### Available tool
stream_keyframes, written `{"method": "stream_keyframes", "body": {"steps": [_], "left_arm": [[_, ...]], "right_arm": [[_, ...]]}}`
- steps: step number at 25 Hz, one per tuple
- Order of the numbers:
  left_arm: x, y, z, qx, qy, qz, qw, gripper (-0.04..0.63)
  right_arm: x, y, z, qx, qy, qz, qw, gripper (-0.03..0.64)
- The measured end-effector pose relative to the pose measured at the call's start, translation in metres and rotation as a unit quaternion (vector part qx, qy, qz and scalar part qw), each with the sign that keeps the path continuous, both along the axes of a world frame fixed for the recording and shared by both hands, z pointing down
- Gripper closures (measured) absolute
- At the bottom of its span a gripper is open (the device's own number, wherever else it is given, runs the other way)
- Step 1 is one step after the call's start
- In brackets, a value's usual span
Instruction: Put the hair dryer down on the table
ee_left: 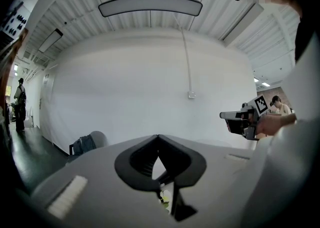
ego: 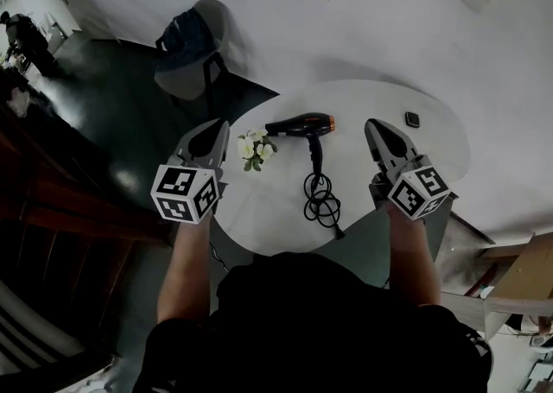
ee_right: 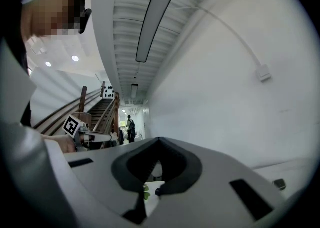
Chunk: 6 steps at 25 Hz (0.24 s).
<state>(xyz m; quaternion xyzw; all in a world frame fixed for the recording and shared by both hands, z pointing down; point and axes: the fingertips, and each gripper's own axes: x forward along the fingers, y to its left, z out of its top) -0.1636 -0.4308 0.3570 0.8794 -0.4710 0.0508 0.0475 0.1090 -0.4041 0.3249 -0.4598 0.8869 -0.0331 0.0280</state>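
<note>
The black hair dryer (ego: 302,126) with an orange ring lies on its side on the round white table (ego: 389,93), its handle toward me and its coiled cord (ego: 321,197) trailing to the near edge. My left gripper (ego: 215,125) hovers left of it, shut and empty, with its tips meeting in the left gripper view (ee_left: 158,136). To the dryer's right my right gripper (ego: 372,124) is also shut and empty, its tips together in the right gripper view (ee_right: 159,139). Neither gripper touches the dryer. Both point away from me and slightly upward.
A small bunch of white flowers (ego: 256,148) lies just left of the dryer. A small black object (ego: 412,119) sits at the table's right. A chair with a dark bag (ego: 186,46) stands beyond the table, a wooden staircase (ego: 52,210) is at left, and a person (ego: 22,37) stands far off.
</note>
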Motion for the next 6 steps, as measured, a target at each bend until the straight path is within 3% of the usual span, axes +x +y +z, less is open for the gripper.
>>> {"method": "stream_keyframes", "body": {"steps": [6], "left_arm": [[-0.0038, 0.0021, -0.0006, -0.003, 0.000, 0.002, 1.0000, 0.584]], "right_arm": [[0.0008, -0.0003, -0.0108, 0.008, 0.002, -0.002, 1.000, 0.606]]}}
